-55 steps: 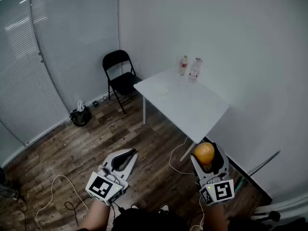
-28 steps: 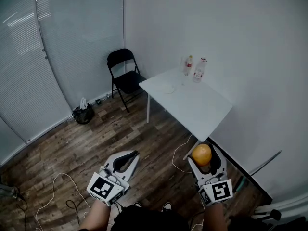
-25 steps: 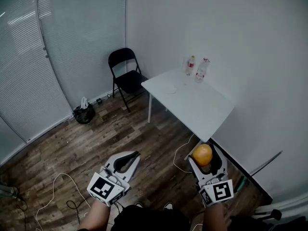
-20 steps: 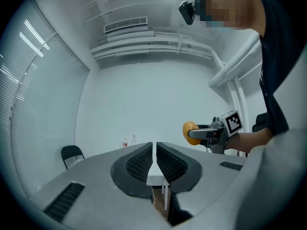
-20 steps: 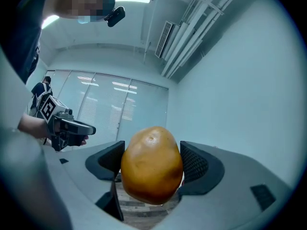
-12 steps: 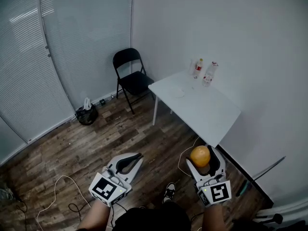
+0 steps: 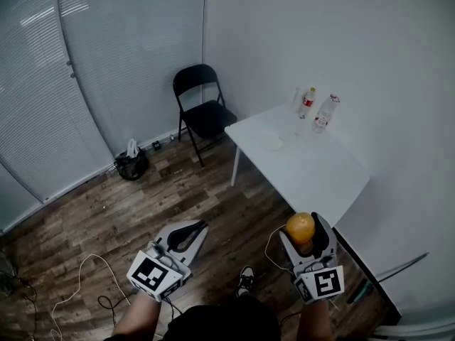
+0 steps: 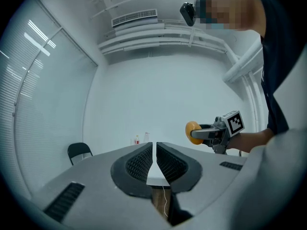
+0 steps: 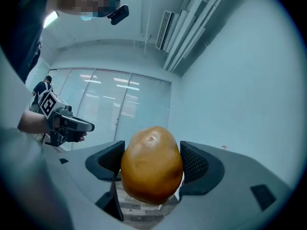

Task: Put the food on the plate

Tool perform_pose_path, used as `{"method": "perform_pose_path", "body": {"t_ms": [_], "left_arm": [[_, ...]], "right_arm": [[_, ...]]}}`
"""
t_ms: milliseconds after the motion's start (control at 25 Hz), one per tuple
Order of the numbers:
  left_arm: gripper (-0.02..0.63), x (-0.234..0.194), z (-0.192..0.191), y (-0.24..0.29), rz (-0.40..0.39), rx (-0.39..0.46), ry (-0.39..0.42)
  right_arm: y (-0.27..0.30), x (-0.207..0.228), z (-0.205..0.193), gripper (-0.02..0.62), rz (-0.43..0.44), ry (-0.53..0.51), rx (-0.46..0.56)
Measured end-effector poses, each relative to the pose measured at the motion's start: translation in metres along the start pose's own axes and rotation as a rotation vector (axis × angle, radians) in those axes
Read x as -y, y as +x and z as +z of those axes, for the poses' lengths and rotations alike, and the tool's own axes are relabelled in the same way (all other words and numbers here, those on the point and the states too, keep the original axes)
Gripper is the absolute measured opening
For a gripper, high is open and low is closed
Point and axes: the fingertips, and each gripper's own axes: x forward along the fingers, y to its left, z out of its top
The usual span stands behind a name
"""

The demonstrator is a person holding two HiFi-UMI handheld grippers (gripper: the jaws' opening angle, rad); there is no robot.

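Carrying the round orange-brown food (image 7: 300, 226) clamped in the right gripper (image 7: 306, 239), the person is standing well short of the bench (image 7: 320, 176). The left gripper (image 7: 197, 227) is hanging empty, its jaws nearly together. What is probably the plate (image 7: 271, 141) is sitting toward the bench's far-left corner. The next move is calling for walking up and lowering the food onto it.

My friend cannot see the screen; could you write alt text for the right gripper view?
A rounded orange-brown piece of food is clamped between the two dark ribbed jaws of the right gripper, filling the middle of the picture. Behind it, at the left, the left gripper shows in front of windows with blinds.
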Motion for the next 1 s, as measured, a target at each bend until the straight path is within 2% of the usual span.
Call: {"method": "perform_pose_path", "body": {"t_ms": [440,680,1000], "left_arm": [[0.043,-0.045,0.016,0.163,0.091,-0.01,0.029],[0.043,-0.067,0.004,0.239,0.156,-0.075,0.022],[0.043,-0.083,-0.004,0.307,0.128,-0.131,0.023]], "right_arm": [[0.101,0.151,-0.038,0.374,0.067,0.042,-0.001],[0.148,0.219,-0.058,0.374,0.111,0.052,-0.005],[0.187,0.271,-0.095,0.374,0.09,0.13,-0.023]]}}
